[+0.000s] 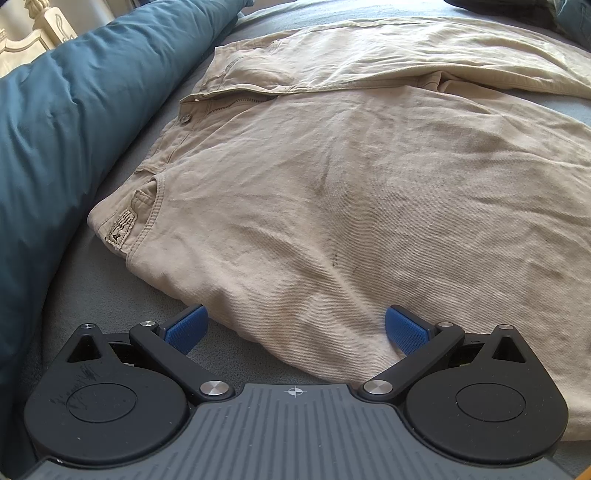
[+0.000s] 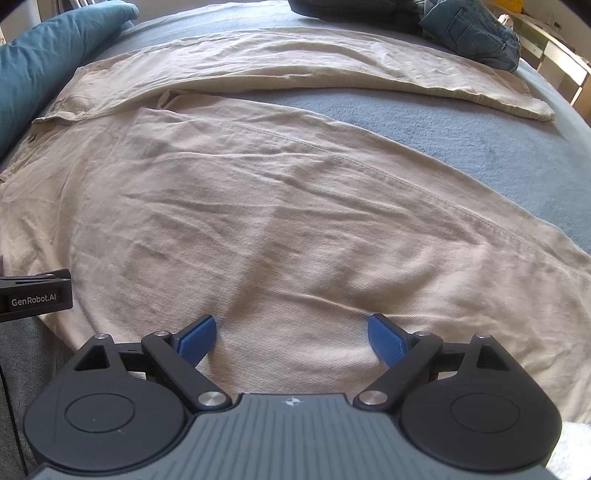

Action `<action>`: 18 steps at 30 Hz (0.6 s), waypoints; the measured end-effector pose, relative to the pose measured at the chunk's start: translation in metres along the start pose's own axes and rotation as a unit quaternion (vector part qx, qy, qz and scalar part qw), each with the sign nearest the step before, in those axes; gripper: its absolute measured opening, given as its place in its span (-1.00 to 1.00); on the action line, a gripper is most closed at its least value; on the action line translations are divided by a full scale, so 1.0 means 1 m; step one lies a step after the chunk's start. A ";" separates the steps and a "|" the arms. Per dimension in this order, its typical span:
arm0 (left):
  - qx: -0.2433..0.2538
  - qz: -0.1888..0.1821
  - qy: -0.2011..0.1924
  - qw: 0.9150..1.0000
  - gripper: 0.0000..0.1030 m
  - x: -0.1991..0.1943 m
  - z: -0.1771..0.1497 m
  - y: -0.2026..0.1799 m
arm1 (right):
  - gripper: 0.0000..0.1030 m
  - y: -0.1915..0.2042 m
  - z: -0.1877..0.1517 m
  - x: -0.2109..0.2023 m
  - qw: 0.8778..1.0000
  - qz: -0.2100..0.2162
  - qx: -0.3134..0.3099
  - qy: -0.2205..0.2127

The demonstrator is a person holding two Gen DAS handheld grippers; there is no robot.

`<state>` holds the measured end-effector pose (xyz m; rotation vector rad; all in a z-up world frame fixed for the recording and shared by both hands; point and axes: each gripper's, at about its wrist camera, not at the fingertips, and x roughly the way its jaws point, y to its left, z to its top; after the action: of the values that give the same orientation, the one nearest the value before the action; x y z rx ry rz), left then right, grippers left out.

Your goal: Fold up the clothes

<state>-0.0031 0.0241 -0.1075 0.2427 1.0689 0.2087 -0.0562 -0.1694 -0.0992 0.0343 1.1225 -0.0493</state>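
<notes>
Beige trousers [image 1: 332, 184] lie flat on the bed, waistband to the left, with the two legs spread apart toward the right [image 2: 277, 221]. My left gripper [image 1: 295, 325] is open and straddles the near edge of the trousers below the waist. Its right pad [image 1: 406, 330] rests against the cloth and its left pad sits over the bedsheet. My right gripper [image 2: 291, 332] is open too, low over the nearer trouser leg, with flat cloth between its fingers and nothing pinched. The left gripper's black body [image 2: 35, 295] shows at the left edge of the right wrist view.
A thick teal duvet [image 1: 55, 129] runs along the left of the trousers. Folded blue jeans [image 2: 472, 33] and dark clothes lie at the far side of the bed. Grey-blue sheet [image 2: 480, 147] shows between the legs. A cream headboard [image 1: 29, 33] stands at far left.
</notes>
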 end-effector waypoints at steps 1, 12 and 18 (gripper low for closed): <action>0.001 0.000 0.000 1.000 1.00 0.000 0.000 0.000 | 0.78 0.000 0.000 0.000 1.000 0.000 0.001 0.000; 0.002 0.000 -0.001 1.000 1.00 0.000 0.001 -0.001 | 0.80 -0.001 0.000 0.000 1.000 0.002 0.004 0.001; 0.003 0.000 -0.001 1.000 1.00 0.000 0.001 0.000 | 0.81 -0.001 0.001 0.000 1.000 0.005 0.008 0.002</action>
<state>-0.0024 0.0243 -0.1073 0.2484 1.0673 0.2059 -0.0559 -0.1707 -0.0988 0.0537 1.1251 -0.0501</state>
